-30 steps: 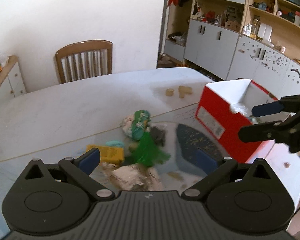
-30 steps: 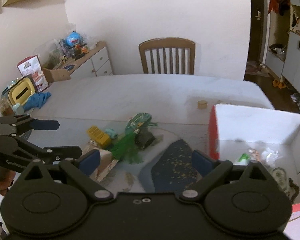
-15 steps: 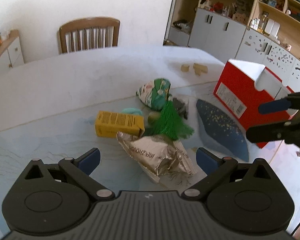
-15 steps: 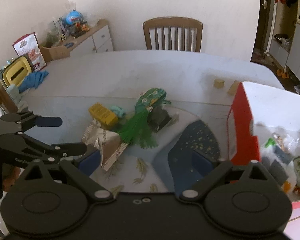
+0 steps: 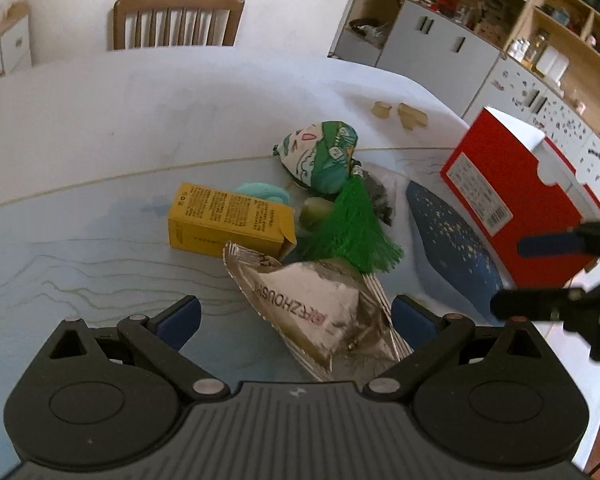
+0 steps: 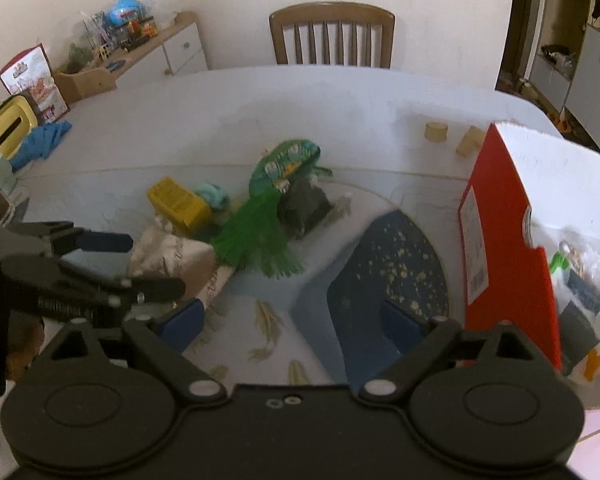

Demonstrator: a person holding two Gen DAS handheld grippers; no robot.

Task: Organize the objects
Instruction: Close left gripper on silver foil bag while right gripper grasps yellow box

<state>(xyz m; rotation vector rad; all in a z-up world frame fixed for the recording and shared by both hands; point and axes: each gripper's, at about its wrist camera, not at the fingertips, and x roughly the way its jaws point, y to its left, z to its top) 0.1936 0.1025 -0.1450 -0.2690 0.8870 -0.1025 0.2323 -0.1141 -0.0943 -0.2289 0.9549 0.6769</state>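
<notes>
A silver foil snack packet (image 5: 320, 312) lies between the open fingers of my left gripper (image 5: 296, 316), low over the table. Behind it lie a yellow carton (image 5: 228, 220), a teal soft lump (image 5: 262, 193), a green tassel (image 5: 356, 228) and a green patterned pouch (image 5: 320, 156). The red box (image 5: 508, 196) stands at the right; in the right wrist view its white inside (image 6: 580, 264) holds several items. My right gripper (image 6: 292, 318) is open and empty, over the dark blue patch of the mat (image 6: 388, 272). The left gripper also shows in the right wrist view (image 6: 132, 264), around the packet (image 6: 172, 256).
Two small wooden blocks (image 5: 400, 112) lie on the white table (image 5: 140, 112) beyond the pile. A wooden chair (image 5: 176, 20) stands at the far side. Cabinets and shelves (image 5: 500, 40) are at the right. A yellow container and blue cloth (image 6: 32, 136) sit at the table's left edge.
My left gripper has moved forward and down, so the foil packet now lies between its fingers. My right gripper has moved forward and tilted down beside the red box.
</notes>
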